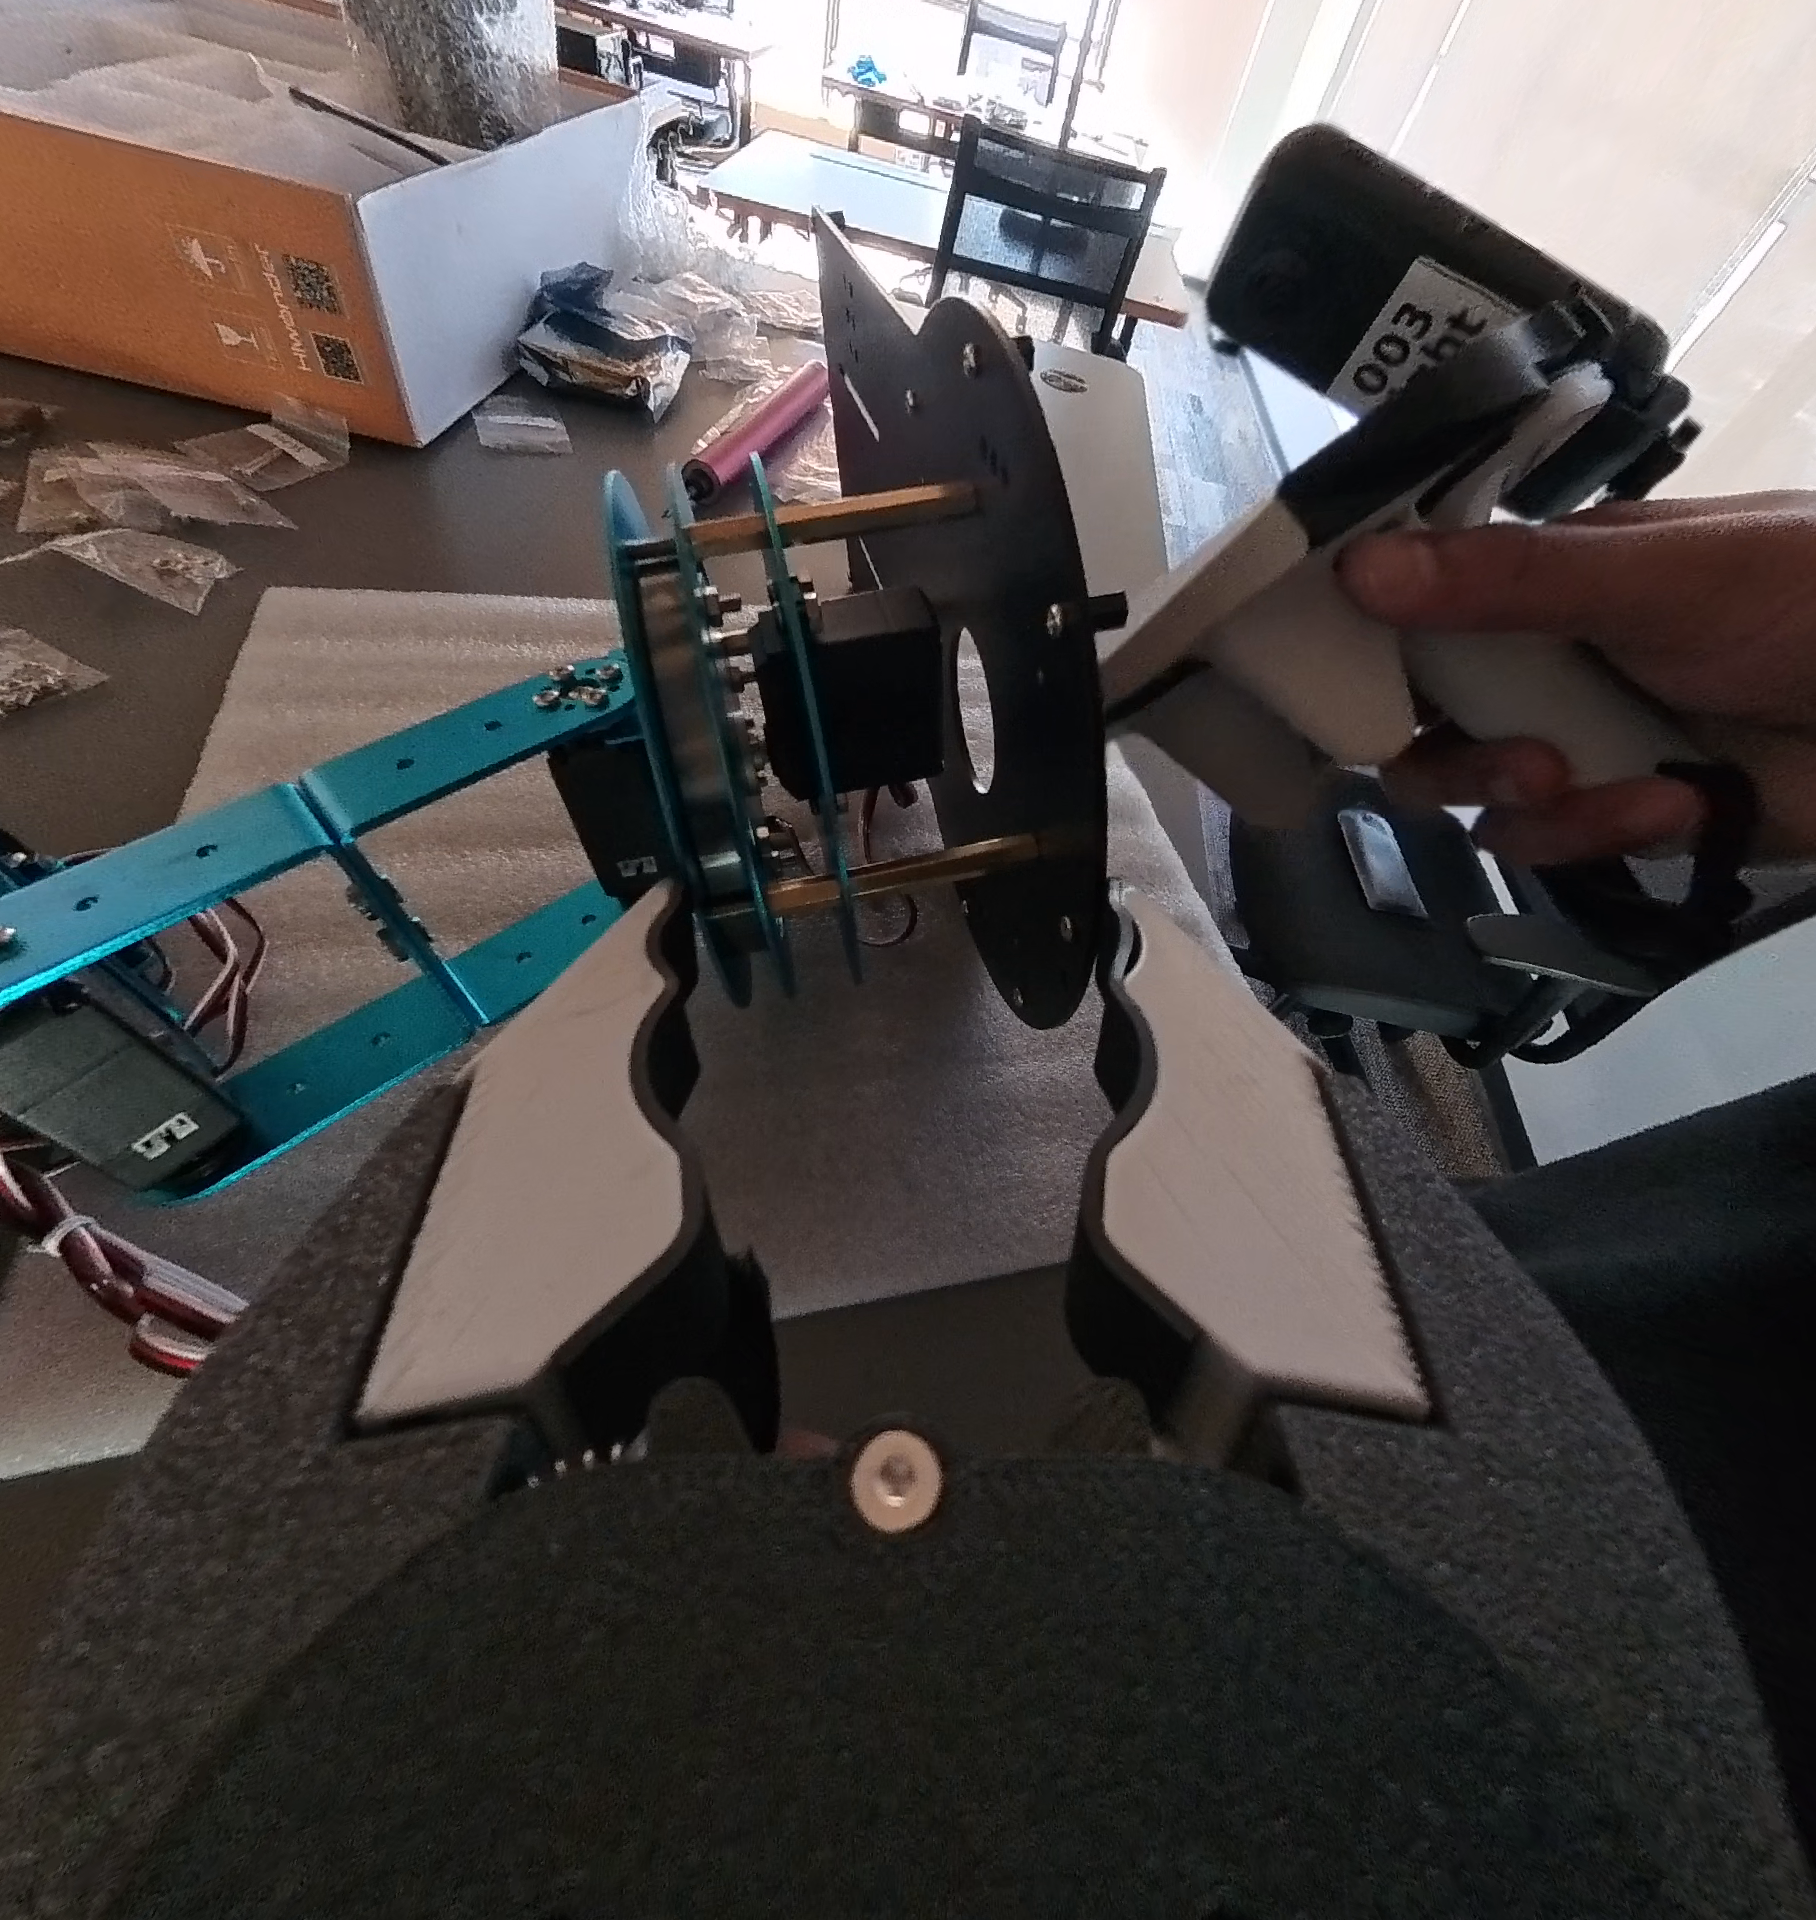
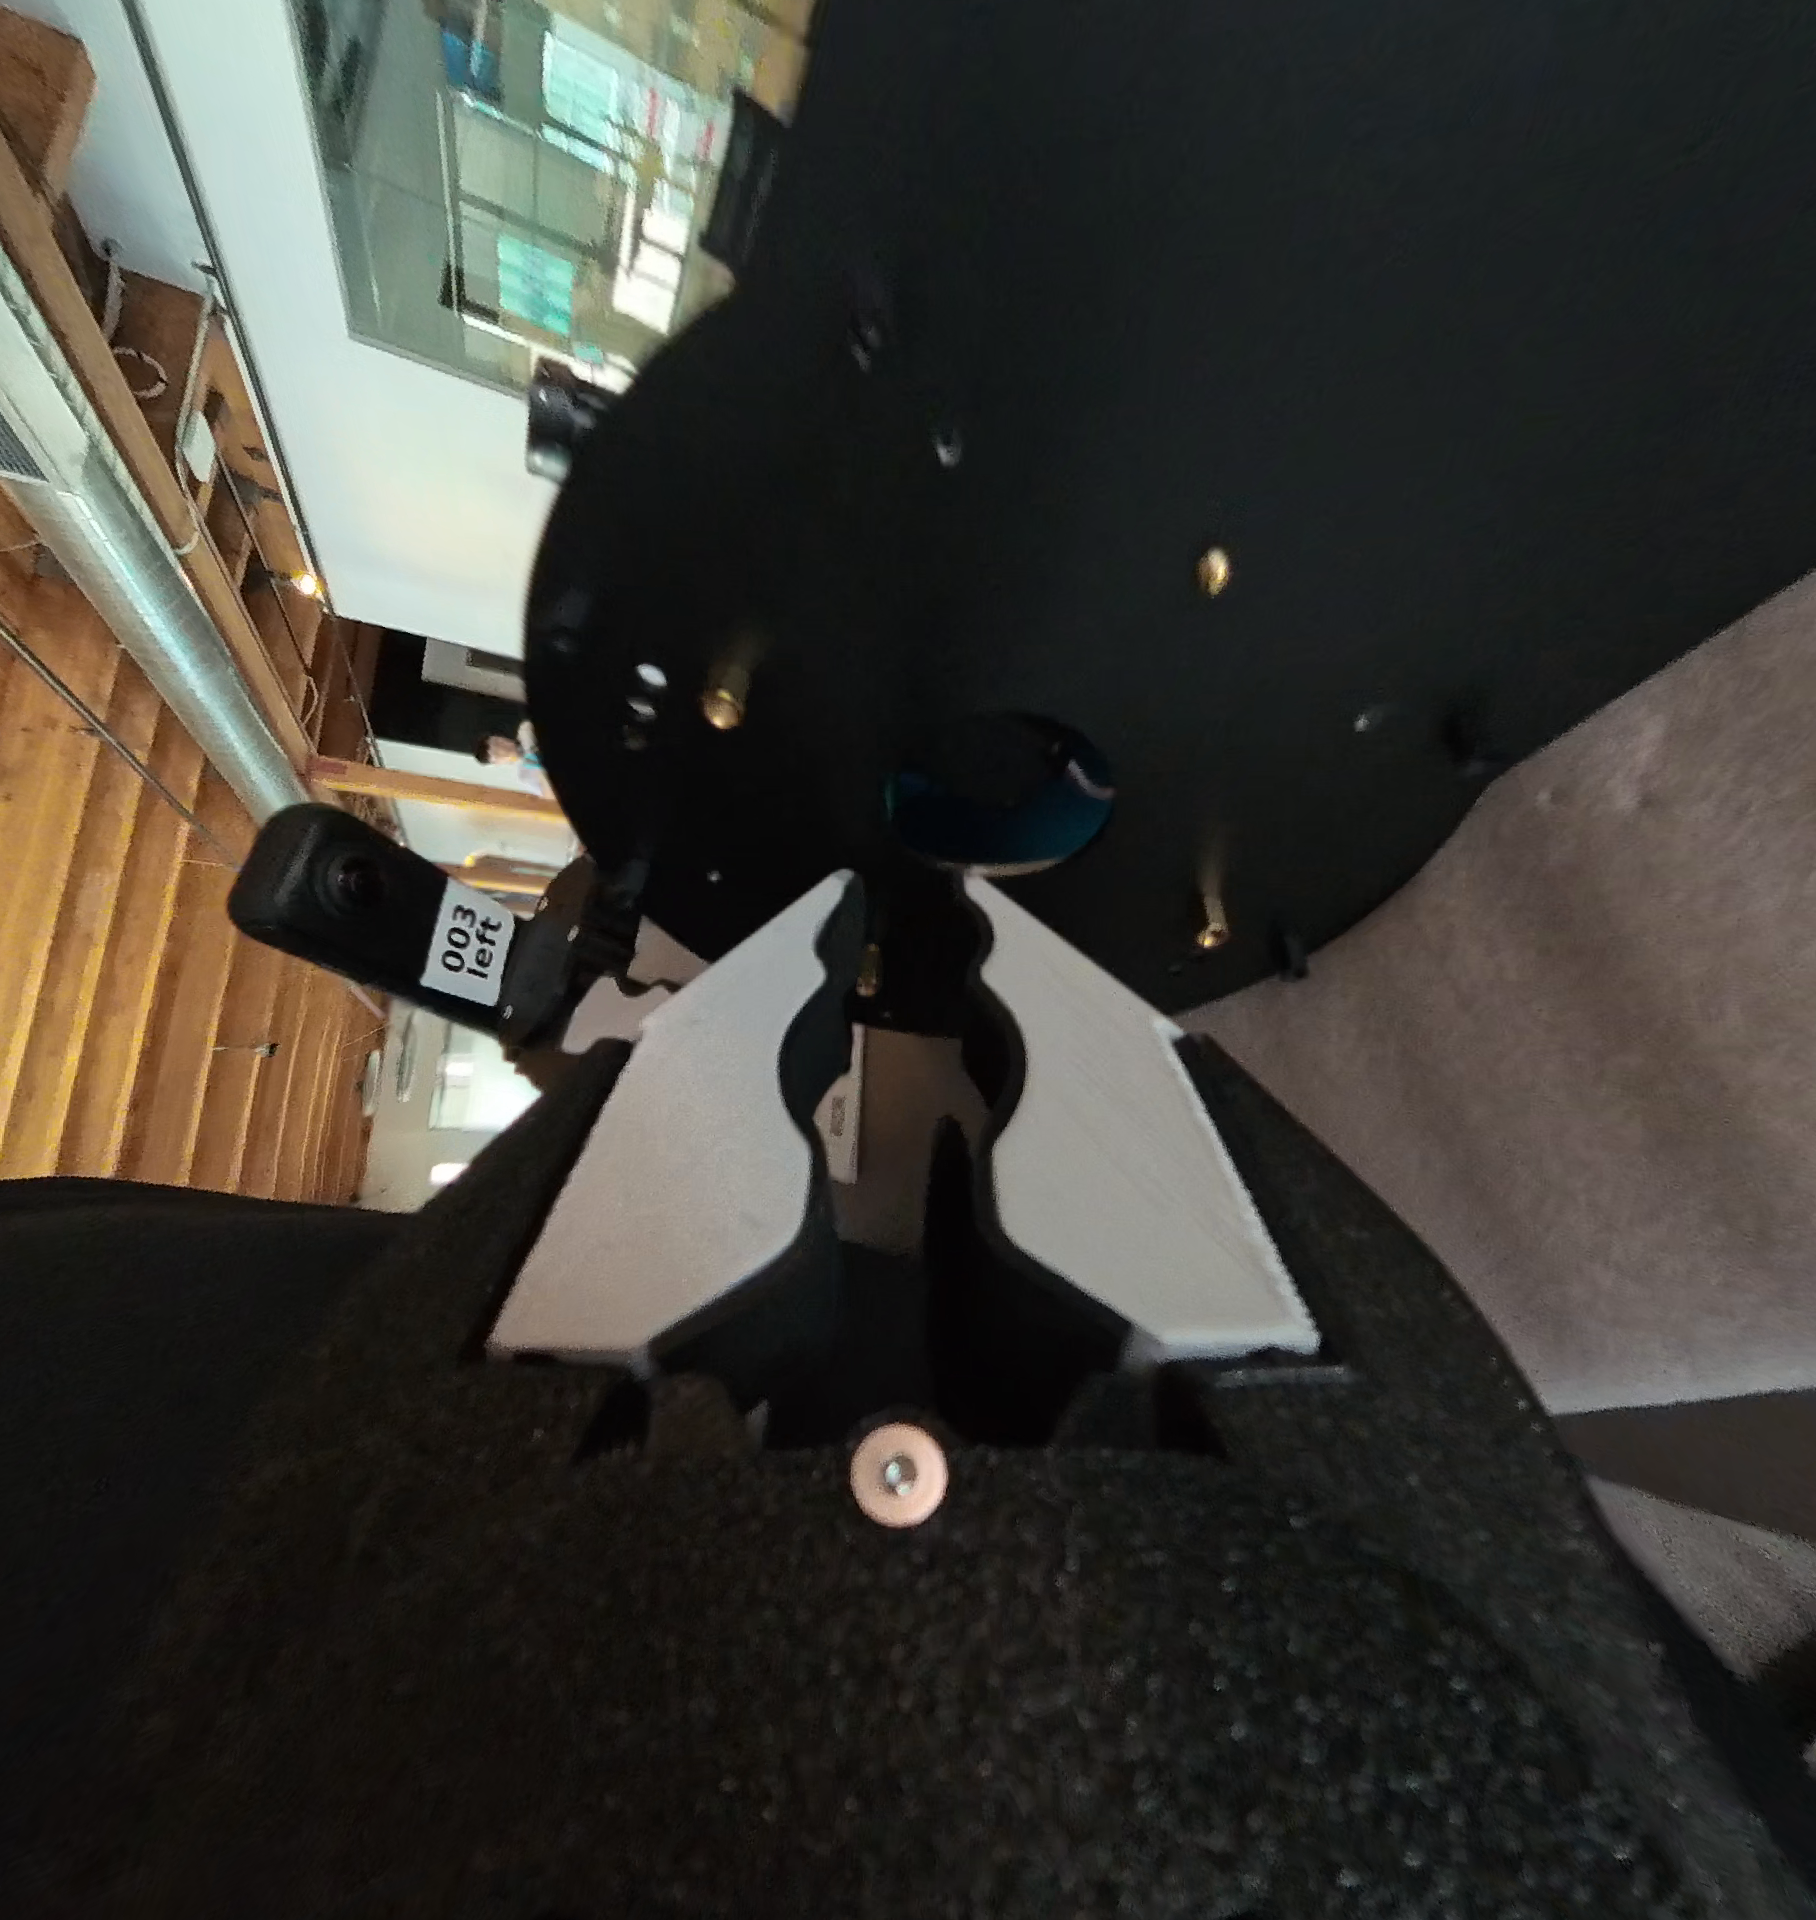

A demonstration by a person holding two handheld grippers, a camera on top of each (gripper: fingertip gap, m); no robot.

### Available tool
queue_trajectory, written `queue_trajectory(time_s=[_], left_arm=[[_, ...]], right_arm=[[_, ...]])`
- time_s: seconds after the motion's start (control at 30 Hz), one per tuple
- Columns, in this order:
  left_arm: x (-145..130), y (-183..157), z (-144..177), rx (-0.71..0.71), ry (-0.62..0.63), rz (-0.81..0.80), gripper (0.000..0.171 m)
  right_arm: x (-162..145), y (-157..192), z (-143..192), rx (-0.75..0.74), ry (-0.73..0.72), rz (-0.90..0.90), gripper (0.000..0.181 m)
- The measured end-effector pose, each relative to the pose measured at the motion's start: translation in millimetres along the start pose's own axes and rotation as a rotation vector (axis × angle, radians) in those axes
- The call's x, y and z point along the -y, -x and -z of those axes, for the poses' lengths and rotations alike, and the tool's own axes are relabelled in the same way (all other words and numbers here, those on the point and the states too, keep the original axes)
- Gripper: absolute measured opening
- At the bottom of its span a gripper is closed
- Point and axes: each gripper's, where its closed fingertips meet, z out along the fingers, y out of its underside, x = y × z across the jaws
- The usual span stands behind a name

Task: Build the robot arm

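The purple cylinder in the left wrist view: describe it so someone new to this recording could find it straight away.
Start at the open orange and white cardboard box at the far left of the dark table. Right of it, past some clear plastic bags, the purple cylinder lies on its side just behind the black round plate of the blue robot arm kit. It is the only purple thing there.

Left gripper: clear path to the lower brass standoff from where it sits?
Probably yes. The left gripper is open, its fingers flank the stack right below the lower brass standoff, nothing between. The right gripper is at the black plate, off to the side.
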Motion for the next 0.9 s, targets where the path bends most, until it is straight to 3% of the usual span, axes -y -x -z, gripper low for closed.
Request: queue_trajectory(time_s=[0.07, 0.13, 0.23, 0.27, 0.5, 0.63, 0.77, 0.83, 0.87, 0.9], left_arm=[[-0.1, 0.1, 0.0, 0.0, 0.0, -0.001, 0.077], [0.0, 0.1, -0.1, -0.001, -0.001, -0.001, 0.077], [0.0, 0.0, -0.1, 0.001, 0.002, -0.001, 0.077], [0.0, 0.0, -0.1, 0.001, 0.002, 0.0, 0.077], [0.1, 0.1, -0.1, 0.002, 0.002, -0.001, 0.077], [-0.1, 0.0, 0.0, 0.003, 0.004, -0.004, 0.077], [0.1, 0.0, -0.1, 0.003, 0.001, -0.002, 0.077], [0.1, 0.1, -0.1, 0.003, 0.0, -0.002, 0.077], [0.0, 0.1, -0.1, 0.003, -0.002, -0.002, 0.077], [0.0, 0.1, 0.0, 0.002, -0.002, -0.004, 0.077]], right_arm=[[3.6, 0.1, 4.0, -0.016, -0.008, 0.116, 0.019], [-5.7, 1.6, 4.0, -0.066, 0.071, 0.345, 0.035], [-14.5, -4.4, 4.2, -0.249, 0.192, 0.604, 0.06], [-13.9, -9.2, 4.8, -0.316, 0.222, 0.636, 0.059], [-5.5, -19.7, 2.8, -0.501, 0.291, 0.637, 0.074], [6.1, -13.8, 10.4, -0.502, 0.208, 0.594, 0.061], [-12.5, -19.1, 7.7, -0.494, 0.332, 0.547, 0.089], [-7.4, -23.6, 7.3, -0.551, 0.312, 0.576, 0.08], [-3.0, -23.9, 8.5, -0.569, 0.3, 0.561, 0.085], [4.8, -21.1, 11.1, -0.576, 0.257, 0.543, 0.077]])
